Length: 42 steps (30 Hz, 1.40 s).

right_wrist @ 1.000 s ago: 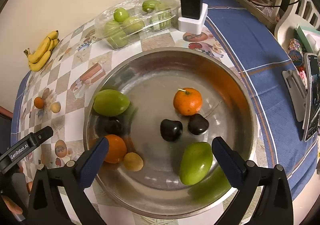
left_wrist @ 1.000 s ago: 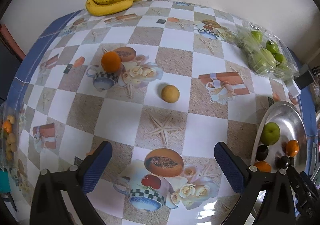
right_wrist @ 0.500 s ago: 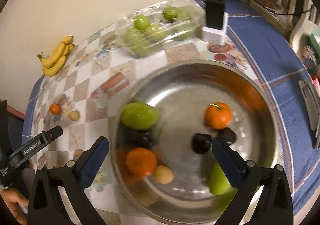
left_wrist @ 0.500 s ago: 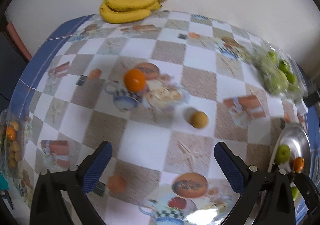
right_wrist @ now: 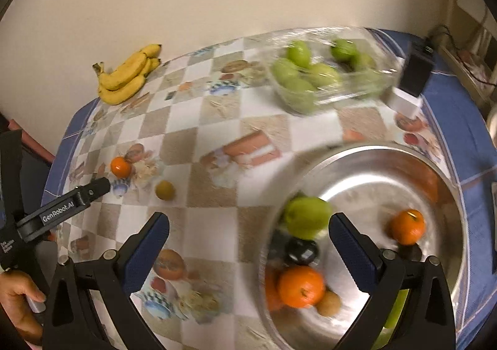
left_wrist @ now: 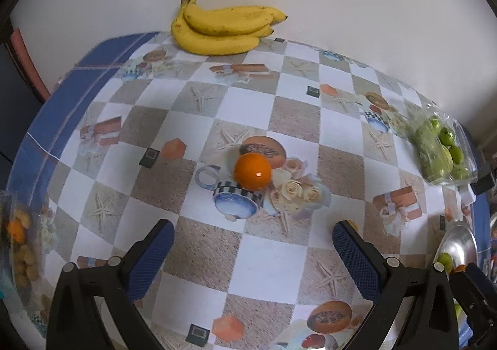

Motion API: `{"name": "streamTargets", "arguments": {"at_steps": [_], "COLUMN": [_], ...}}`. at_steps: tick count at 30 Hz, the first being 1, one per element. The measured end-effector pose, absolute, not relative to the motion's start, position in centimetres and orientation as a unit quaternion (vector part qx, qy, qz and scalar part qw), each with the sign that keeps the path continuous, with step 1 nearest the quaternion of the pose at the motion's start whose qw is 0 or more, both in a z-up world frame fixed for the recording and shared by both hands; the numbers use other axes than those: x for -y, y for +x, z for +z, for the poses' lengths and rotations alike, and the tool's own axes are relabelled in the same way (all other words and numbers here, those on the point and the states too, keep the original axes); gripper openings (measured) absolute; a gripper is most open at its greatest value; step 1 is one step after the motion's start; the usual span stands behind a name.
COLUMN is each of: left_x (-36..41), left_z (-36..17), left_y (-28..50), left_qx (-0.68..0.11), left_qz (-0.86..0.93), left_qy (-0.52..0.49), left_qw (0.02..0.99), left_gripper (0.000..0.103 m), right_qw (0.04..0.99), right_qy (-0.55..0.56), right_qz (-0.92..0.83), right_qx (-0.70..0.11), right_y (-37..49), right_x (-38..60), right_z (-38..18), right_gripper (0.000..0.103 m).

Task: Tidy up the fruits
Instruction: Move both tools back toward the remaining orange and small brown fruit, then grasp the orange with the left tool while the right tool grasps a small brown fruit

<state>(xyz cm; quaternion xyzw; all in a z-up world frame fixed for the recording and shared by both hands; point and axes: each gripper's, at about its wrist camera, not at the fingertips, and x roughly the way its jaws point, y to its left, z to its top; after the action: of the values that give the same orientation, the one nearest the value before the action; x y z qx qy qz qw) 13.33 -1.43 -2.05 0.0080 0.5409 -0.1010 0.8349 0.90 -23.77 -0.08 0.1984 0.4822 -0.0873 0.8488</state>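
An orange (left_wrist: 252,171) lies on the checkered tablecloth, ahead of my open left gripper (left_wrist: 253,253) and centred between its fingers, still apart from them. A small yellow fruit (right_wrist: 164,190) lies to its right; the left wrist view shows only a sliver of it behind the right finger. My right gripper (right_wrist: 248,250) is open and empty over the table at the left rim of the steel bowl (right_wrist: 372,154). The bowl holds a green fruit (right_wrist: 306,218), two oranges (right_wrist: 299,286), dark fruits (right_wrist: 301,250) and a small brown fruit (right_wrist: 329,303).
Bananas (left_wrist: 223,29) lie at the far edge by the wall. A clear pack of green fruit (right_wrist: 323,73) sits at the back right beside a black charger (right_wrist: 413,79). A bag of small fruits (left_wrist: 18,244) is at the left edge. A hand (right_wrist: 18,297) holds the left gripper.
My left gripper has moved forward and left, bringing the orange in line between its fingers. My right gripper has swung left, from over the bowl's middle to its left rim.
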Motion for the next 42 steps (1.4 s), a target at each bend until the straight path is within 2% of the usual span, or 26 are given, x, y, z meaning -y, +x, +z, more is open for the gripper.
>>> {"name": "streamTargets", "arguments": {"at_steps": [7,12,18,25,30,33,36,37,39,42], "left_x": [-0.4,-0.3,0.8,1.7,2.0,2.2,2.2,2.2,2.2,2.2], "left_z": [-3.1,-3.4,-4.1,-5.0,-5.6,-5.9,-6.1,-6.2,-6.2,-6.2], "left_y": [15.5,16.6,17.7,18.7,19.0,19.0,19.1,19.1,19.1,19.0], "left_qx": [-0.552,-0.552,-0.556,-0.560,-0.564,-0.565,-0.567,-0.568,-0.567,-0.565], "left_qz": [-0.090,-0.100,-0.119,-0.123,-0.125,-0.125,-0.125,-0.126,-0.125,-0.127], "left_qy": [-0.004,-0.005,0.000,0.005,0.008,0.006,0.004,0.002,0.002,0.006], "left_qw": [0.829,0.828,0.822,0.819,0.817,0.815,0.814,0.814,0.814,0.815], "left_gripper": [0.101,0.091,0.081,0.070,0.057,0.050,0.045,0.040,0.039,0.039], "right_qw": [0.849,0.847,0.839,0.829,0.824,0.822,0.820,0.819,0.819,0.817], "right_qy": [0.188,0.173,0.163,0.163,0.164,0.161,0.160,0.160,0.158,0.162], "right_qz": [-0.059,-0.042,-0.032,-0.023,-0.020,-0.017,-0.019,-0.019,-0.020,-0.018], "right_qx": [-0.490,-0.501,-0.518,-0.535,-0.541,-0.546,-0.549,-0.550,-0.552,-0.552], "right_y": [4.5,6.7,8.8,10.3,10.7,10.9,11.0,11.1,11.0,11.0], "right_x": [20.6,18.3,16.6,15.7,15.4,15.1,15.0,15.0,14.9,15.1], "right_z": [-0.7,-1.4,-2.8,-4.4,-5.0,-5.4,-5.7,-5.7,-5.8,-5.9], "right_gripper": [0.102,0.100,0.081,0.055,0.046,0.037,0.036,0.034,0.026,0.026]}}
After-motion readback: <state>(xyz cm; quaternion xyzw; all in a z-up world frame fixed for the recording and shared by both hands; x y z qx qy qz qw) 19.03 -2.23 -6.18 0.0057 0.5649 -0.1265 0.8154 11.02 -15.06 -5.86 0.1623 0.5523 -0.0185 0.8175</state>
